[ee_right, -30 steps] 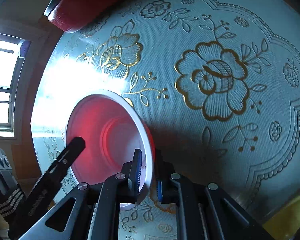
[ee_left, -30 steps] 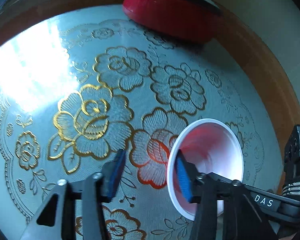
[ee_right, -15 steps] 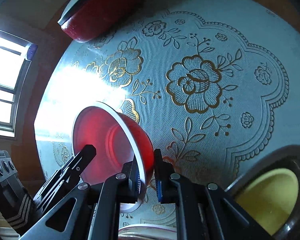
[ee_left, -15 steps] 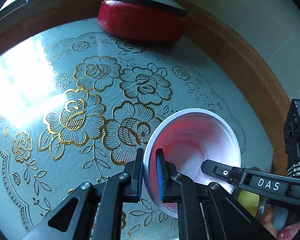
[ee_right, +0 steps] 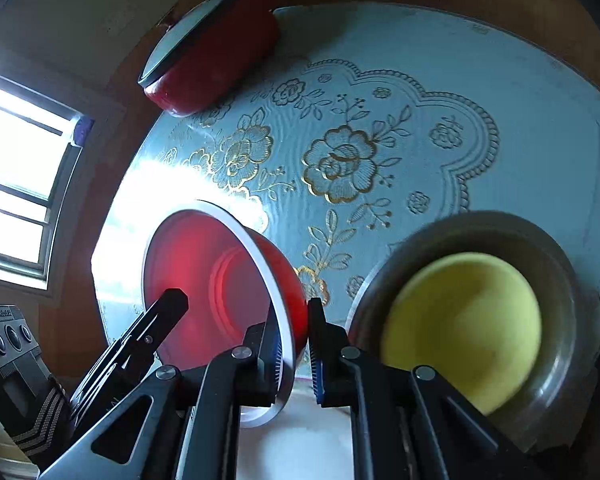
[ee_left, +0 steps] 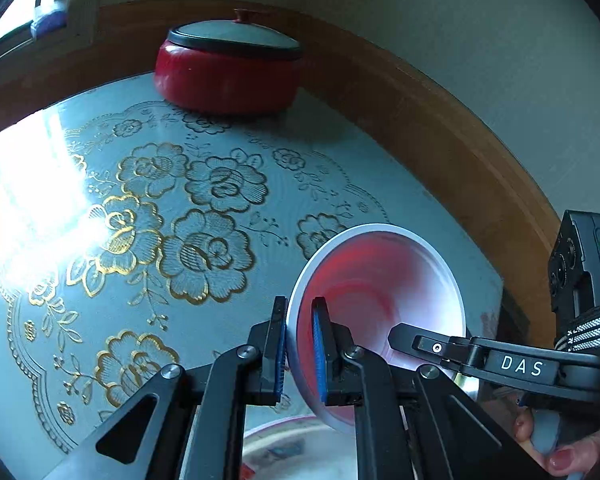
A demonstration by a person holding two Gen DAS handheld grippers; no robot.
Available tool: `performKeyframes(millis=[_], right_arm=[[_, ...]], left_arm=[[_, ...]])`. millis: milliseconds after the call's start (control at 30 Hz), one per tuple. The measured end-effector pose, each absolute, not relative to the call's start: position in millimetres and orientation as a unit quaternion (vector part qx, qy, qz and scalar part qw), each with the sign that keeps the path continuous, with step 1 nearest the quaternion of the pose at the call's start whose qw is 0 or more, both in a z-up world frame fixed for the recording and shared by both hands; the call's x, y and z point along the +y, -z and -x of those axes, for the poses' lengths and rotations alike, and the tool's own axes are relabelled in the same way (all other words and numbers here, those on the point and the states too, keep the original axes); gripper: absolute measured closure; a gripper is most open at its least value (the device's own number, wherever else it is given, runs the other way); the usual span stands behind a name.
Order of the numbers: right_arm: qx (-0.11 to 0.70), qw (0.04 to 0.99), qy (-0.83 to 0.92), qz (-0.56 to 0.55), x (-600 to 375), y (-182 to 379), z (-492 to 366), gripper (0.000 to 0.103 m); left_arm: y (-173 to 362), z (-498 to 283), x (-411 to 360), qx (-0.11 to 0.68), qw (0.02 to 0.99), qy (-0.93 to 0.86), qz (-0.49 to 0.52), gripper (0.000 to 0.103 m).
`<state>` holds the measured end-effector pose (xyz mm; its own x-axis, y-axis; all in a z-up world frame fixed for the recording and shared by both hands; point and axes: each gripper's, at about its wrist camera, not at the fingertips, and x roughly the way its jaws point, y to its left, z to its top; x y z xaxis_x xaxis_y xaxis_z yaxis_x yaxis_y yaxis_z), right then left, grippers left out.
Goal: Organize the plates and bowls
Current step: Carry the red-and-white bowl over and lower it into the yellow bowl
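A red bowl with a white rim (ee_left: 380, 280) is held in the air, tilted on its side, above the table. My left gripper (ee_left: 300, 354) is shut on its rim on one side. My right gripper (ee_right: 294, 354) is shut on the opposite rim, one finger inside and one outside the red bowl (ee_right: 212, 280). A yellow bowl (ee_right: 460, 328) sits inside a dark metal plate (ee_right: 560, 280) to the right. A white plate (ee_left: 300, 452) lies below the held bowl, mostly hidden; it also shows in the right wrist view (ee_right: 300, 436).
A red lidded pot (ee_left: 228, 76) stands at the far edge of the table, also seen in the right wrist view (ee_right: 212, 60). A pale blue cloth with gold flowers (ee_left: 204, 208) covers the table. A wooden rim (ee_left: 440, 128) and wall lie behind; a window (ee_right: 16, 184) at left.
The left gripper went from open to shut on the bowl's rim. Both grippers have lifted the bowl and drawn it back toward me; the yellow bowl and white plate came into view.
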<state>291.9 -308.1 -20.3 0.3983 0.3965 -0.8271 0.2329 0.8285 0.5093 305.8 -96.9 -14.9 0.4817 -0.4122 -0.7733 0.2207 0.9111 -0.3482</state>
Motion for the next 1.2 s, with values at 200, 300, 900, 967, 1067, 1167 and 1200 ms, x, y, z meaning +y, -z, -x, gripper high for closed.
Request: performKeyframes(millis=[200, 300, 900, 967, 1067, 1167, 1200], right_arm=[[0.527, 0.789, -0.027, -0.315, -335, 14, -256, 0.092], [0.515, 0.794, -0.012, -0.323, -349, 10, -239, 0.092], [0.496, 0.784, 0.047, -0.371, -397, 47, -203, 0.092], [0.496, 0.781, 0.048, -0.377, -399, 52, -204, 0.092], [0.500, 0.778, 0.051, -0.378, -399, 58, -205, 0.092], [0.503, 0.776, 0.060, -0.376, -400, 64, -206, 0.092], [0.504, 0.775, 0.064, -0.376, -401, 66, -207, 0.092]], left_arm=[[12, -280, -127, 0.477, 0.846, 0.219, 0.091, 0.091], [11, -268, -144, 0.476, 0.843, 0.237, 0.081, 0.091], [45, -264, -206, 0.516, 0.816, 0.261, 0.006, 0.091], [51, -265, -207, 0.523, 0.812, 0.260, 0.004, 0.091], [55, -267, -209, 0.525, 0.812, 0.256, -0.004, 0.091], [59, -271, -213, 0.528, 0.811, 0.253, -0.013, 0.091], [60, -272, -214, 0.530, 0.810, 0.252, -0.014, 0.091]])
